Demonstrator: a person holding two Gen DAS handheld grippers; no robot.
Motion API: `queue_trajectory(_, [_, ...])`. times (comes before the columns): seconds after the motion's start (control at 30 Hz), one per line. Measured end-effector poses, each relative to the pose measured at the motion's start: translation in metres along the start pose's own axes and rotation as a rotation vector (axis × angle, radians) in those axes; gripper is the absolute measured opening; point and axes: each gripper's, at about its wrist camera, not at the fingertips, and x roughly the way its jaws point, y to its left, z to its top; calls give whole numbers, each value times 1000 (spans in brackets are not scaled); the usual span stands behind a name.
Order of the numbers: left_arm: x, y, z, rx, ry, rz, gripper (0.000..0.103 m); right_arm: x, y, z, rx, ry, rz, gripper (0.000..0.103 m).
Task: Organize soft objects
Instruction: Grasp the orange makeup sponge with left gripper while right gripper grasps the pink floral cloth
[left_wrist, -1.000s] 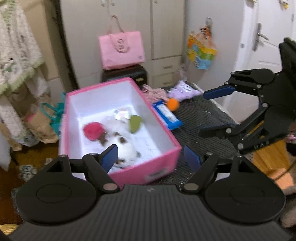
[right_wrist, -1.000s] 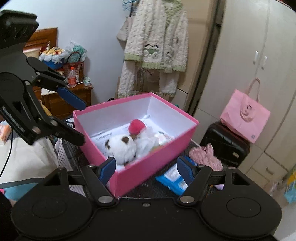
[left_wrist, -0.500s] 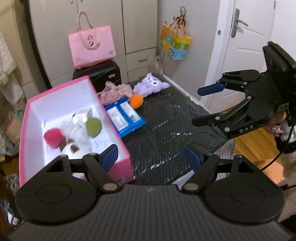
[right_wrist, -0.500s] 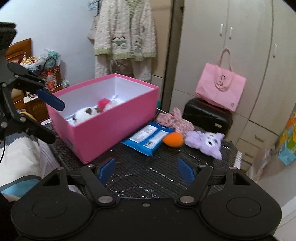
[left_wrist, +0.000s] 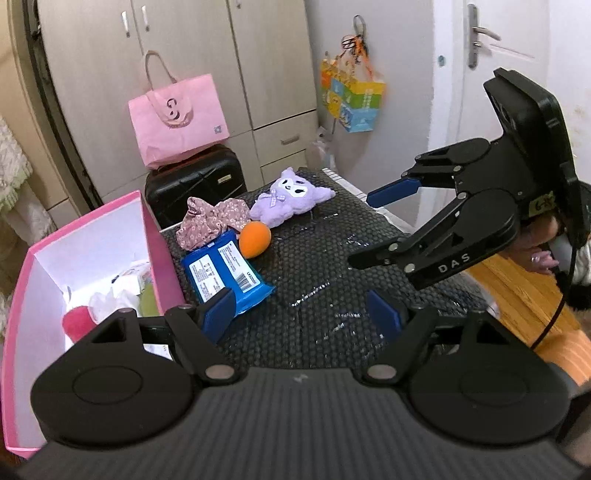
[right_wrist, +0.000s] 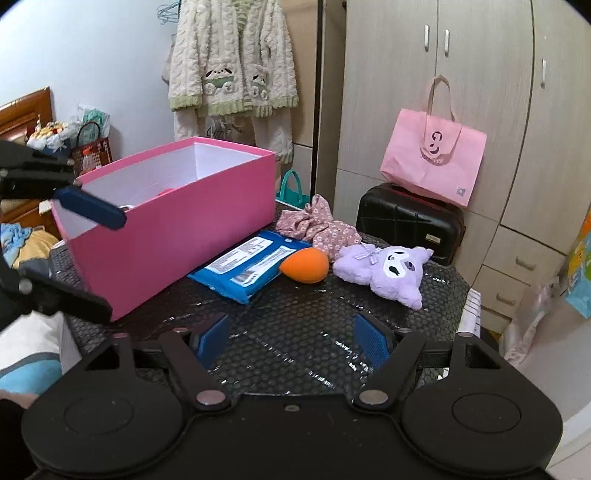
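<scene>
Trouble, if it comes, I judge comes from the crowding: the orange sponge (right_wrist: 305, 270) lies touching the blue wipes pack (right_wrist: 248, 267) and just beside the purple plush (right_wrist: 384, 272), with the floral cloth (right_wrist: 317, 228) bunched right behind, so a careless close could drag a neighbour along or catch only the pack's slick film. My right gripper (right_wrist: 291, 341) hangs over bare black mesh on the bench (right_wrist: 295, 317), fingers spread wide, nothing between them; my left gripper (left_wrist: 301, 314) is the same, wide apart and empty, its near finger (left_wrist: 218, 314) over the corner of the wipes pack in its own view, though I can't tell if it touches. Both grippers share this small patch, so I'd worry about them knocking together, or bumping the pink box (left_wrist: 155, 251) and shifting it. That box stands open at the left edge of the bench, and inside I can see a red plush (left_wrist: 75, 323), something white and fluffy (left_wrist: 110, 302), a green piece (left_wrist: 147, 301) and some printed paper (left_wrist: 135, 267). Four soft things wait outside it.
</scene>
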Motion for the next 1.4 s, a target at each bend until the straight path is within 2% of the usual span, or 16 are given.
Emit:
queue_trajectory(0.2, [29, 9, 18, -110, -43, 73, 77, 25, -21, 4, -18, -67, -5, 79])
queue_trajectory(0.4, [61, 15, 35, -195, -108, 164, 74, 53, -44, 30, -63, -83, 8, 79])
queue_trajectory(0.6, [106, 15, 31, -220, -96, 224, 68, 89, -82, 60, 34, -21, 97, 79])
queue_trajectory(0.8, [152, 25, 22, -306, -48, 207, 68, 132, -87, 72, 86, 38, 198, 79])
queue_trajectory(0.87, [163, 22, 19, -273, -58, 258, 68, 143, -85, 76, 81, 51, 221, 79])
queue_trajectory(0.93, [170, 15, 16, -199, -105, 309, 67, 155, -84, 80, 75, 65, 233, 79])
queue_trajectory(1.0, [178, 15, 14, -190, -95, 304, 60, 166, -84, 83, 75, 83, 246, 79])
queue_trajectory(1.07, [184, 18, 14, -215, -85, 272, 59, 178, -84, 86, 83, 103, 252, 79])
queue_trajectory(1.23, [190, 11, 13, -149, -97, 326, 45, 204, -83, 87, 110, 158, 264, 79])
queue_trajectory(1.27, [190, 9, 12, -143, -101, 325, 39, 210, -82, 87, 120, 171, 258, 79])
queue_trajectory(1.37, [188, 5, 11, -135, -109, 329, 36, 218, -79, 84, 126, 172, 243, 80])
queue_trajectory(1.4, [187, 4, 10, -132, -112, 331, 36, 217, -78, 84, 128, 167, 240, 75])
